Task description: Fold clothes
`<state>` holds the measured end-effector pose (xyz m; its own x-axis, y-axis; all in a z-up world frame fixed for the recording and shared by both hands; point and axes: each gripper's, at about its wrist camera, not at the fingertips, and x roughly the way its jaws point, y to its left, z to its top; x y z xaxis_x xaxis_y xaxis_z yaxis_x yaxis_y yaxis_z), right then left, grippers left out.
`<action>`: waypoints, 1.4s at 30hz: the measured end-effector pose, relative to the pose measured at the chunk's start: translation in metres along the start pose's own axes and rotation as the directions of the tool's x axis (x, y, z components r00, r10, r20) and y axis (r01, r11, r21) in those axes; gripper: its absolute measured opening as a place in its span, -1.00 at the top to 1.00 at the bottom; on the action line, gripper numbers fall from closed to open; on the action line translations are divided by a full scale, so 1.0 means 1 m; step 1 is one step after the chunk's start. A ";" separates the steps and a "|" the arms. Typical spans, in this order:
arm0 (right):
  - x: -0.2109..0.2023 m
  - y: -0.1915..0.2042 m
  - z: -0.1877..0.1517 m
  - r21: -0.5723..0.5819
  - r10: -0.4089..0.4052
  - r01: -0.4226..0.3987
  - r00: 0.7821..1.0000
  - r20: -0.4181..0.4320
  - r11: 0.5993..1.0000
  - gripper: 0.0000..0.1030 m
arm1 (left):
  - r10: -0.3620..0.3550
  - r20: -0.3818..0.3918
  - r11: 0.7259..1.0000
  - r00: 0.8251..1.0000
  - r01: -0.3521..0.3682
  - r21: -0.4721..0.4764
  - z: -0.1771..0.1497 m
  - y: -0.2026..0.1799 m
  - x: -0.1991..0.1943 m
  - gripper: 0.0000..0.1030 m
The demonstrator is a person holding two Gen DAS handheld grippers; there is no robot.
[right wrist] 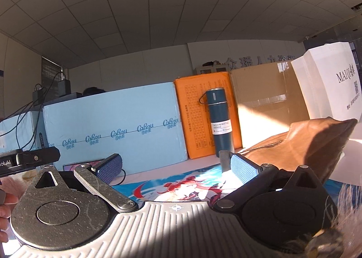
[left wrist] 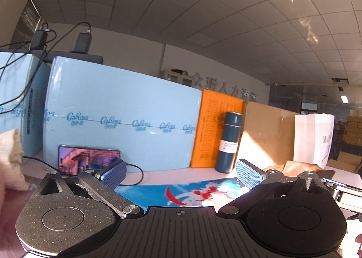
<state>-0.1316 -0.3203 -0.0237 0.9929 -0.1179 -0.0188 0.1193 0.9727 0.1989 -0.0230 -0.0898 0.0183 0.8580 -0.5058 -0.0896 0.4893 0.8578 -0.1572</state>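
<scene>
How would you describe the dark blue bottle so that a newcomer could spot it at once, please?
Look along the row of boxes at the back of the table to the orange box. The bottle stands upright right in front of it. It is the only tall, round thing there, dark blue with a white label.

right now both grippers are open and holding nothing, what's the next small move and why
Probably bring the right hand-held gripper rightward and down to an edge of the brown garment. It lies bunched just right of that gripper, beside the white bag, and is not yet grasped. The left hand-held gripper is also open, over the printed mat, so nothing is ready to fold yet.
</scene>
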 end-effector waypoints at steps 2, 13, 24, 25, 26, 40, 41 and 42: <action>-0.012 -0.015 0.002 0.000 -0.044 0.044 0.999 -0.005 0.999 -1.00 | -0.067 -0.035 0.998 0.997 0.066 -0.023 0.000 -0.013 0.009 -1.00; -0.044 -0.116 0.010 0.140 -0.258 0.267 0.963 -0.077 0.953 -1.00 | -0.343 -0.197 0.914 0.918 0.278 -0.295 -0.002 -0.067 0.108 -1.00; -0.002 -0.211 0.019 0.431 -0.264 0.325 0.944 -0.197 0.842 -1.00 | -0.594 -0.309 0.660 0.743 0.231 -0.714 -0.039 -0.087 0.234 -1.00; 0.005 -0.217 0.022 0.458 -0.249 0.316 0.947 -0.203 0.831 -1.00 | -0.630 -0.288 0.634 0.721 0.264 -0.727 -0.042 -0.092 0.237 -1.00; 0.012 -0.224 0.024 0.481 -0.233 0.308 0.950 -0.209 0.821 -1.00 | -0.659 -0.272 0.615 0.701 0.294 -0.732 -0.045 -0.097 0.239 -1.00; 0.088 -0.232 0.033 0.472 -0.364 0.506 0.857 -0.364 0.722 0.49 | -0.658 -0.312 0.676 0.685 0.356 -0.645 -0.063 -0.091 0.241 -1.00; 0.087 -0.229 0.035 0.465 -0.364 0.504 0.859 -0.362 0.728 0.63 | -0.658 -0.314 0.676 0.684 0.355 -0.646 -0.064 -0.090 0.242 -1.00; 0.087 -0.225 0.036 0.457 -0.363 0.502 0.860 -0.359 0.734 0.71 | -0.662 -0.309 0.672 0.683 0.358 -0.649 -0.064 -0.089 0.242 -1.00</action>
<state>-0.0725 -0.5567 -0.0343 0.8120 -0.3830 -0.4403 0.5831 0.5638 0.5849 0.1314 -0.2940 -0.0523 0.2133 -0.9415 -0.2608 0.5346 0.3359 -0.7755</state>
